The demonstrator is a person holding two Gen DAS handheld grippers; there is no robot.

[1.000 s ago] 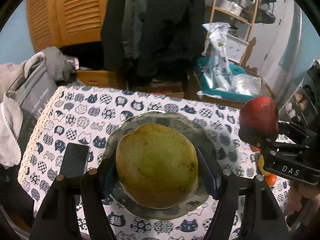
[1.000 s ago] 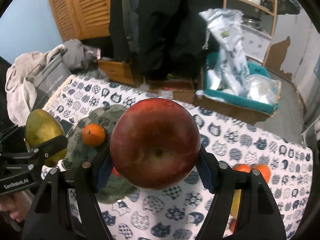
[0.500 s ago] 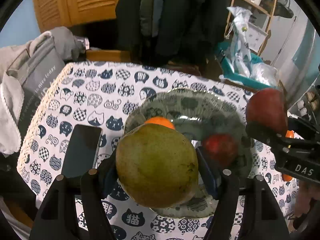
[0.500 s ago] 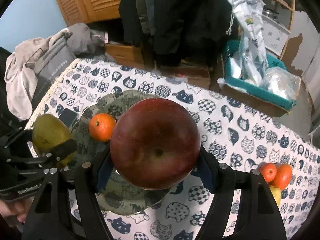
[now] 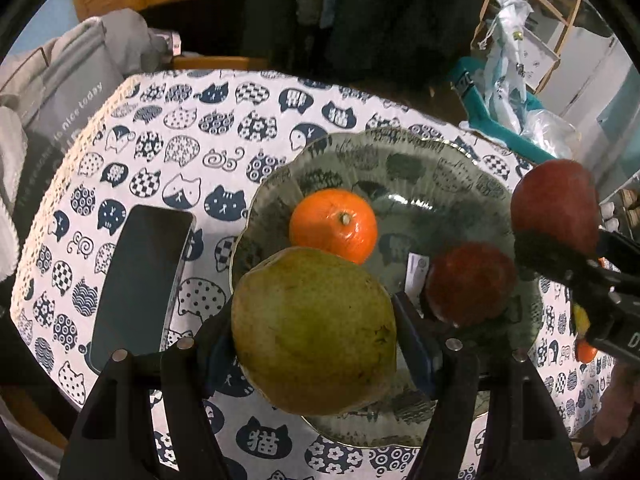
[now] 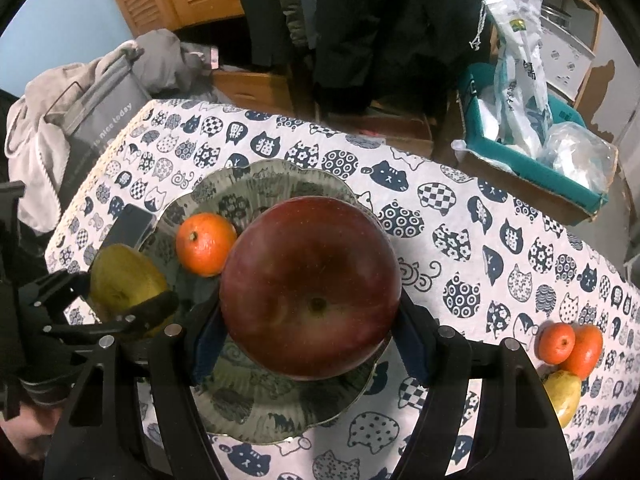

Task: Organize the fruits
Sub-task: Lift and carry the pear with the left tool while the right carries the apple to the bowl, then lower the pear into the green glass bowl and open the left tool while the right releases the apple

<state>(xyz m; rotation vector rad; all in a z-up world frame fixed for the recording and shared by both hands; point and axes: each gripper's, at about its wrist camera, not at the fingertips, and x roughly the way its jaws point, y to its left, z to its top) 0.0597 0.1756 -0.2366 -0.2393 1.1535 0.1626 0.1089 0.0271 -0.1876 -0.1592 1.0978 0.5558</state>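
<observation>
My left gripper (image 5: 316,336) is shut on a green pear (image 5: 314,330) and holds it over the near left rim of a grey-green glass plate (image 5: 420,164). On the plate lie an orange (image 5: 334,224) and a small red apple (image 5: 470,282). My right gripper (image 6: 308,304) is shut on a large red apple (image 6: 310,296) above the same plate (image 6: 260,408). The orange (image 6: 206,244) and the pear (image 6: 126,286) show in the right wrist view, the large apple (image 5: 554,208) in the left wrist view.
A dark phone (image 5: 138,284) lies left of the plate on the cat-print tablecloth (image 6: 480,248). Two oranges (image 6: 570,346) and a yellow pear (image 6: 564,396) lie at the table's right. A grey bag (image 6: 96,120) sits past the left edge, a teal box (image 6: 532,160) beyond the far edge.
Both grippers have tilted down and moved in over the plate with their fruit. The orange and small apple on the plate have come into view.
</observation>
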